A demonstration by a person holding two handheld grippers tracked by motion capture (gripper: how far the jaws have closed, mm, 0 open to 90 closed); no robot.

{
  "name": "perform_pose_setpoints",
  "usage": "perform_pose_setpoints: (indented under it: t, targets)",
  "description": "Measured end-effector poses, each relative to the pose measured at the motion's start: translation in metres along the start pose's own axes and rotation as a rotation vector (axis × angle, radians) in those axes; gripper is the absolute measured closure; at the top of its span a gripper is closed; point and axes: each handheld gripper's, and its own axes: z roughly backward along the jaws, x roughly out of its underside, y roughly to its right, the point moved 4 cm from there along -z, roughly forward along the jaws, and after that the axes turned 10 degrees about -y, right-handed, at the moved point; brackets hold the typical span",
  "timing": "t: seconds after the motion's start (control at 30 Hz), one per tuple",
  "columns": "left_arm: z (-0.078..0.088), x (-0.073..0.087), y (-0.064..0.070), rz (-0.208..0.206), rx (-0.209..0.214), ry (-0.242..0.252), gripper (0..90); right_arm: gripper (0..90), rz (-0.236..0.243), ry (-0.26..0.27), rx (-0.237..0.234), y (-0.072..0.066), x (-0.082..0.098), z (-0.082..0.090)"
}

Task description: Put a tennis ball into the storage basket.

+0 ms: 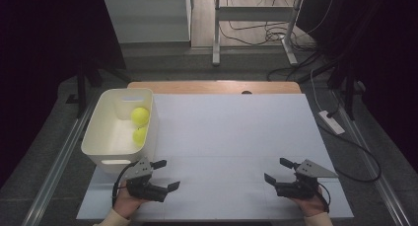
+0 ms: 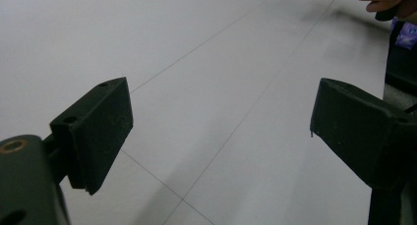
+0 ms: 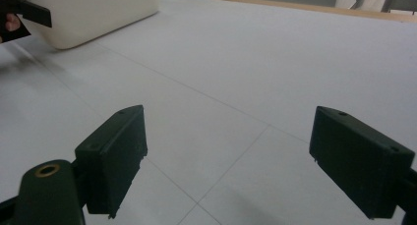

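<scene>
1. Risk is coming mainly from the left hand-held gripper [image 1: 165,175], which is sitting just beside the near end of the white bin [image 1: 101,137]; a careless swing toward it could be knocking the bin along the table [image 1: 236,132] or off its left edge, since the bin is standing close to that edge.
2. Reaching down into the bin at a steep angle could be catching a jaw on the rim and tipping it.
3. Tennis balls are round and could be rolling away if squeezed off-centre or lifted carelessly.
4. Both hand-held grippers are standing open with nothing between their jaws; the right hand-held gripper [image 1: 277,169] is resting at the near right of the table, well apart from the bin.
5. Two yellow-green tennis balls are lying inside the bin against its right wall, the farther tennis ball [image 1: 140,116] just beside the nearer tennis ball [image 1: 139,135].
6. Bin is looking like smooth, rounded plastic with a handle slot in its near end, and is appearing pale cream in the right gripper view [image 3: 93,14].
</scene>
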Motion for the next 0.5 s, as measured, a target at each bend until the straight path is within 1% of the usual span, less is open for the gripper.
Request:
perform_pose_setpoints:
  t: [0.23, 0.37, 0.5]
  targets:
    - [-0.0007, -0.0008, -0.0005, -0.002, -0.007, 0.004, 9.5, 14.4, 0.028, -0.025, -0.036, -0.0058, 0.0007, -0.0039]
    - [-0.0009, -0.0017, 0.0001, -0.003, -0.007, 0.003, 9.5, 14.4, 0.03, -0.031, -0.044, -0.0067, 0.0013, -0.0044]
    - [-0.0004, -0.0023, 0.0014, -0.007, -0.008, 0.003, 9.5, 14.4, 0.031, -0.026, -0.05, -0.0071, 0.0003, -0.0047]
